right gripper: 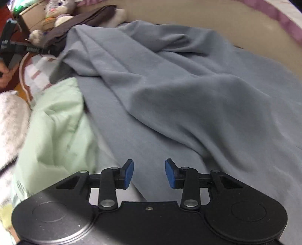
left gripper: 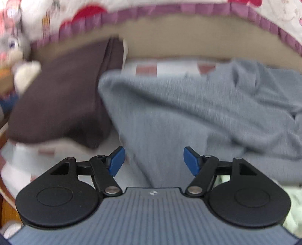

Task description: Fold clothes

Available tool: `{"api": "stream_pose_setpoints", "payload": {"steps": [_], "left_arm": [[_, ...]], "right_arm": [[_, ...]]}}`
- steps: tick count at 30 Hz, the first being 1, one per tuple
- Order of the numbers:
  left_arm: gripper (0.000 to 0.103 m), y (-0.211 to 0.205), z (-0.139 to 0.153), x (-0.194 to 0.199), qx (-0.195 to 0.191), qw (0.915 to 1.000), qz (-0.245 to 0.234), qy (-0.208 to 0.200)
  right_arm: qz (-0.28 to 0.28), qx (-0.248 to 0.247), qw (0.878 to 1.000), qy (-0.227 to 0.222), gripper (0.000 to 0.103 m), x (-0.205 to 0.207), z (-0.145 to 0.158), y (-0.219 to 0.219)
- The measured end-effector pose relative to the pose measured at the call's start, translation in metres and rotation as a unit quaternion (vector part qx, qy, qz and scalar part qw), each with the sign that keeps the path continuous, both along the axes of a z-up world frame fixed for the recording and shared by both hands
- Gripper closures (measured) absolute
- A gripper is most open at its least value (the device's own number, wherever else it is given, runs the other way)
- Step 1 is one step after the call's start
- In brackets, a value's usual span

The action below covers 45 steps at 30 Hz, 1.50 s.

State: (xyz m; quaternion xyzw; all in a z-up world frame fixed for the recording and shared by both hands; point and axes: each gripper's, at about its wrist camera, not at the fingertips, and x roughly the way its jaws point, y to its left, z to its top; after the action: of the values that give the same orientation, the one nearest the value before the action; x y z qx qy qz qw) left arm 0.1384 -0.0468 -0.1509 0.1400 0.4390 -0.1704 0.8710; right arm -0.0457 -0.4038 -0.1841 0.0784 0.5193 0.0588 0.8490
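In the left wrist view, blurred throughout, the surface is a bed sheet (left gripper: 147, 67) with white and reddish checks, showing in a strip across the middle of the frame and again at lower left. Behind it a beige headboard (left gripper: 188, 39) curves across the upper part, and above that hangs a patterned cloth with a purple ruffled edge (left gripper: 169, 9). A soft toy (left gripper: 17, 49) sits at the upper left edge. A dark brown folded garment (left gripper: 60, 99) lies on the left of the frame. The grey garment (left gripper: 188, 116) fills the centre and right, crumpled, its long folds running from the lower centre up toward the right. The left gripper (left gripper: 153, 161) hovers at the lower centre with its blue pads (left gripper: 117, 160) wide apart and nothing between them; the grey cloth lies beyond the gap.

In the right wrist view, sharper, the grey garment (right gripper: 179, 84) spreads over most of the frame, with ridges running from the upper left down to the lower right. A pale green garment (right gripper: 56, 116) lies bunched beside it on the left, touching its edge. The brown garment (right gripper: 81, 17) and toy rabbit (right gripper: 58, 9) sit at the upper left, the beige headboard (right gripper: 226, 18) at the upper right. A hand (right gripper: 5, 75) shows at the left edge. The right gripper (right gripper: 149, 173) has its fingers apart, empty, just over the grey cloth.
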Motion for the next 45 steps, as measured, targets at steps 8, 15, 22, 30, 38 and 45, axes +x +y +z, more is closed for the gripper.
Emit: {"api": "stream_pose_setpoints", "payload": {"steps": [8, 15, 22, 30, 38, 45], "left_arm": [[0.017, -0.036, -0.036, -0.012, 0.060, 0.9948, -0.082, 0.001], [0.100, -0.048, 0.021, 0.039, -0.018, 0.9918, -0.009, -0.126], [0.097, -0.098, 0.042, 0.098, -0.083, 0.9831, 0.048, -0.156], [0.074, -0.087, -0.006, 0.113, -0.107, 0.9875, 0.055, -0.101], [0.048, 0.007, 0.006, 0.108, -0.298, 0.9293, 0.167, -0.141], [0.047, -0.011, -0.033, 0.107, -0.230, 0.9702, 0.063, -0.041]], "right_arm": [[0.105, -0.007, 0.994, 0.008, 0.048, 0.024, -0.014, 0.040], [0.180, -0.143, 0.973, -0.028, 0.065, 0.026, -0.025, 0.074], [0.059, -0.091, 0.990, -0.086, 0.103, 0.022, 0.001, 0.017], [-0.058, -0.027, 0.996, -0.059, 0.103, 0.020, -0.001, -0.056], [-0.083, -0.068, 0.994, -0.016, 0.100, 0.034, -0.019, -0.050], [-0.122, -0.029, 0.992, -0.017, 0.096, 0.033, -0.027, -0.062]]}}
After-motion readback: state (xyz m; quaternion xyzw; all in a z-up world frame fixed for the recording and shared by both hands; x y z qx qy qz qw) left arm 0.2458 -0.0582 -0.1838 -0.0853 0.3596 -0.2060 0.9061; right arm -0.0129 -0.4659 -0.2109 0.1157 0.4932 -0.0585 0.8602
